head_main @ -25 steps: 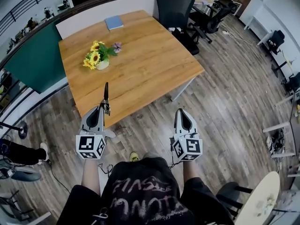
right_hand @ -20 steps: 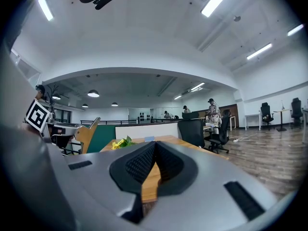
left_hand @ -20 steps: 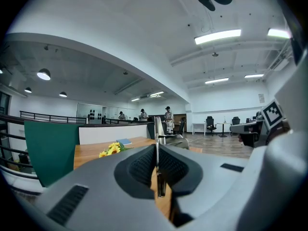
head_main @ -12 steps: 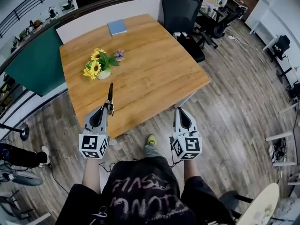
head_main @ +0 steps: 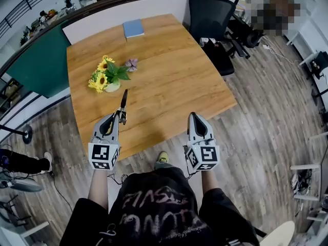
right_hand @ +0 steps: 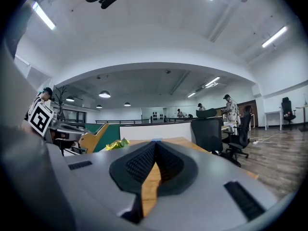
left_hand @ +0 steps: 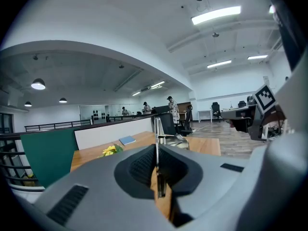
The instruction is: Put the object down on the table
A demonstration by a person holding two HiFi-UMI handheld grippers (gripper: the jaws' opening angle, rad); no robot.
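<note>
Slender dark metal utensil point(head_main: 123, 102) juts forward from the left tongs point(head_main: 118, 117), which are clamped tight on it, above the near edge of the wooden worktop point(head_main: 169, 81). The right tongs point(head_main: 195, 115) are pressed together, holding nothing. Further on stand yellow sunflowers in a white pot point(head_main: 106, 76), then a blue book point(head_main: 134, 28) at the far edge.
</note>
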